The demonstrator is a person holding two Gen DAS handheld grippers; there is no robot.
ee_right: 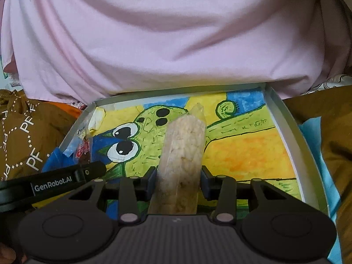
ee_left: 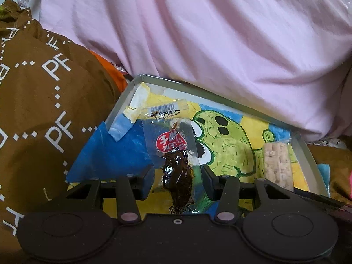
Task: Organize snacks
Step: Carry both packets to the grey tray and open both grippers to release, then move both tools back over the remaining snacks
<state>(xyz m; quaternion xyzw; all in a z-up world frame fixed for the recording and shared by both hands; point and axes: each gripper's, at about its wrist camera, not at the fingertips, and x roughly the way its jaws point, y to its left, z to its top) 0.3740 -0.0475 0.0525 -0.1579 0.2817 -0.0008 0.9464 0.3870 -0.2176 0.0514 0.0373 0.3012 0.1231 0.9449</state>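
A shallow grey box (ee_left: 123,98) with a painted green cartoon figure on its floor lies in front of me; its rim also shows in the right wrist view (ee_right: 283,118). My left gripper (ee_left: 178,181) has its jaws on either side of a clear packet of dark dried meat (ee_left: 176,154) with a red label, over the box's left part. My right gripper (ee_right: 178,181) is shut on a pale cereal bar (ee_right: 182,154) in clear wrap, over the box's middle. The bar also shows in the left wrist view (ee_left: 278,165), and the meat packet in the right wrist view (ee_right: 84,151).
A brown bag with white "PF" print (ee_left: 44,110) bulges to the left of the box. A pink shirt (ee_left: 209,33) fills the space behind the box. An orange item (ee_left: 114,70) sits between bag and shirt. Blue paper (ee_right: 316,136) lies right of the box.
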